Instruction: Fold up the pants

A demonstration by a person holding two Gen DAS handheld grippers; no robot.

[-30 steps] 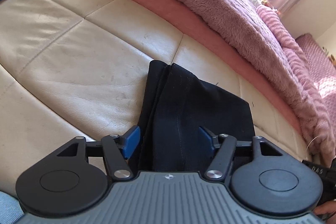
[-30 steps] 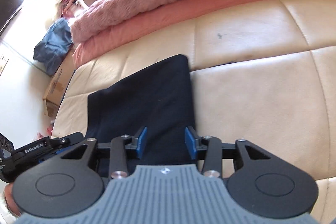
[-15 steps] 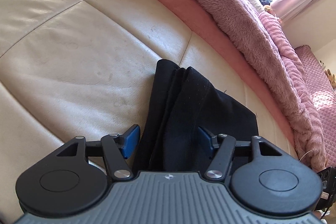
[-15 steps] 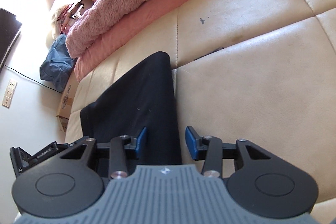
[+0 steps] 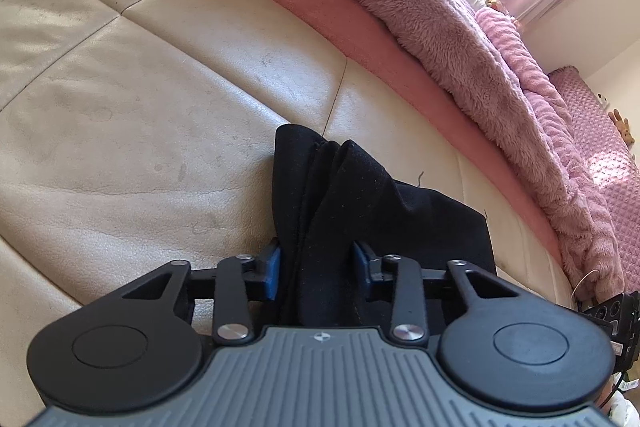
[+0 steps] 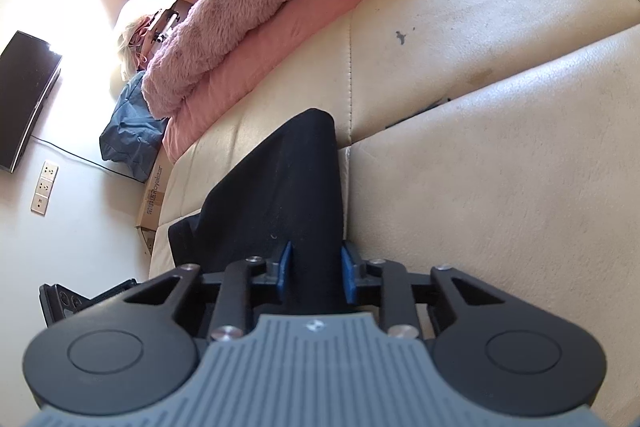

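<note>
The black pants (image 5: 360, 211) lie folded on the cream leather couch (image 5: 140, 107), their long axis running away from both cameras toward the pink blanket (image 5: 460, 39). The left gripper (image 5: 316, 265) has its jaws closed onto bunched fabric; the right gripper (image 6: 314, 269) likewise pinches the pants' near edge

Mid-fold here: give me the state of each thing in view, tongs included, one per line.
Pants: black, bunched in folds, lying on the sofa, one end between each pair of tongs.
Left tongs: closing around the pants; firm grip cannot be told.
Right tongs: narrow gap, pads against the pants; firm grip cannot be told.
Sofa: cream leather, creased and scuffed.
Blanket: pink, fluffy, heaped along the sofa back.
TV: screen dark.
</note>
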